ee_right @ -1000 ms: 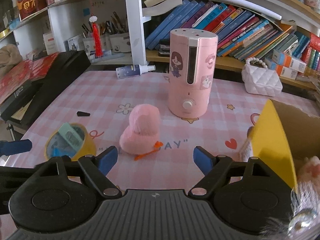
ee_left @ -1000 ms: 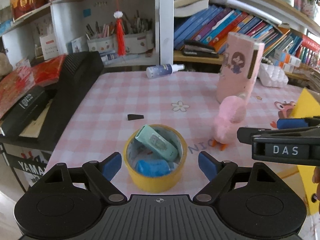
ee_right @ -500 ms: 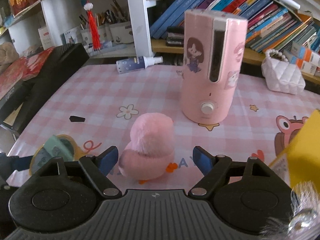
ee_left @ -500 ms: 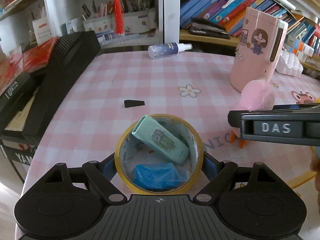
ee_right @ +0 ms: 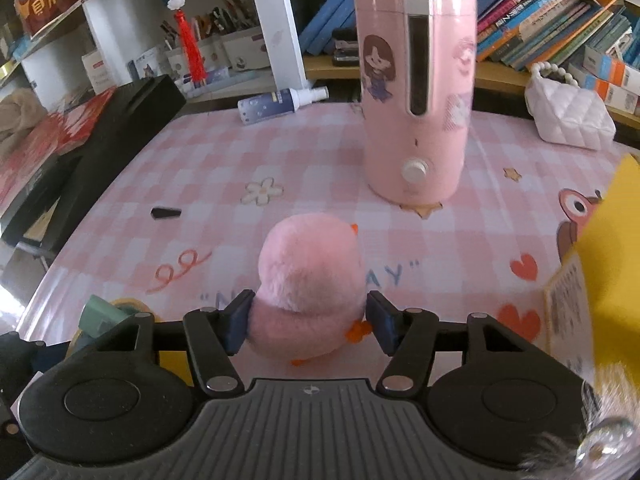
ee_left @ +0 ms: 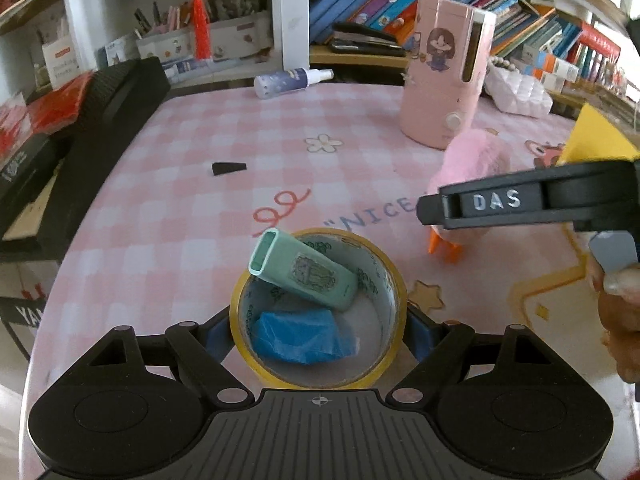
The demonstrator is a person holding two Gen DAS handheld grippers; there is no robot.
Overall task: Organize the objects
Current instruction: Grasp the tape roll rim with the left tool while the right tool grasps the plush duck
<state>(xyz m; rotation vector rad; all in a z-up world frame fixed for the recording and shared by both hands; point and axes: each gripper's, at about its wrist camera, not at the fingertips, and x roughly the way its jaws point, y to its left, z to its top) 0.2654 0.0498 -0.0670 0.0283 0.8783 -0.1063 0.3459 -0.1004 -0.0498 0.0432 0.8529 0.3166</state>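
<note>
Sitting low-centre in the left wrist view, a yellow tape roll (ee_left: 319,308) holds a mint-green case (ee_left: 301,271) w/ a cartoon sticker, tilted, plus a crumpled blue wrapper (ee_left: 302,336). Left tool (ee_left: 319,330) has its blue pads against both sides of the roll, gripping it on the pink checked tabletop (ee_left: 192,216). Right tool (ee_right: 308,322), lower centre of its view, is closed on a fluffy pink plush duck (ee_right: 310,280) w/ orange feet. Readable: "DAS" on the right tool's side, "NICE" printed on the tabletop. Pink humidifier (ee_right: 418,92) w/ girl sticker stands behind, upper centre.
</note>
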